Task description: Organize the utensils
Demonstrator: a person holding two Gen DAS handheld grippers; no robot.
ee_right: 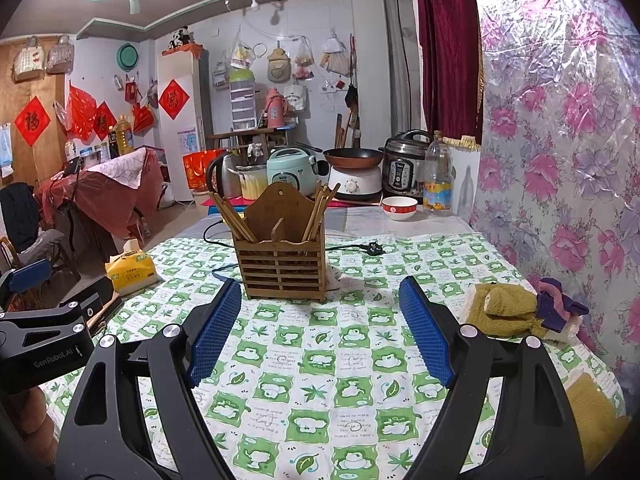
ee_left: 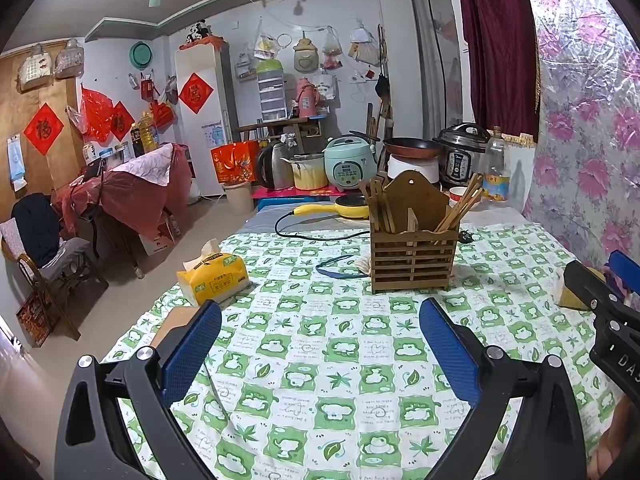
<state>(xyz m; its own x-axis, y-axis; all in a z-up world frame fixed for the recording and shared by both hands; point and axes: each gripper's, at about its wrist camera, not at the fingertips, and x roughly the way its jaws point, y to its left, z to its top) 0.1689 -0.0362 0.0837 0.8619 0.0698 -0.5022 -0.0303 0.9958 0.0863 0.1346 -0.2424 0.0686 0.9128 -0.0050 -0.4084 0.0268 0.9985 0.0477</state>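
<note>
The worktop, covered with a green-and-white checked cloth printed with leaves and frogs, carries a slatted brown wooden utensil holder standing upright near its middle. The holder has a tall arched back panel and a central divider. Wooden chopsticks lean in the compartment on the left as seen from the right wrist view, and a second bundle of wooden chopsticks leans in the other compartment.

The left gripper hovers above the cloth, short of the holder, its blue-padded fingers wide apart with nothing between them. The right gripper sits beside it, also short of the holder, its blue-padded fingers spread wide and empty.

A yellow soft pack of tissues lies on the cloth to the left of the holder. A blue loop of cord lies just beside the holder's base. A black power cable with plug runs across the cloth behind the holder. A crumpled olive-brown towel rests near the flowered wall, with a purple cloth touching it. A red-and-white bowl and a clear plastic bottle stand at the far end.
</note>
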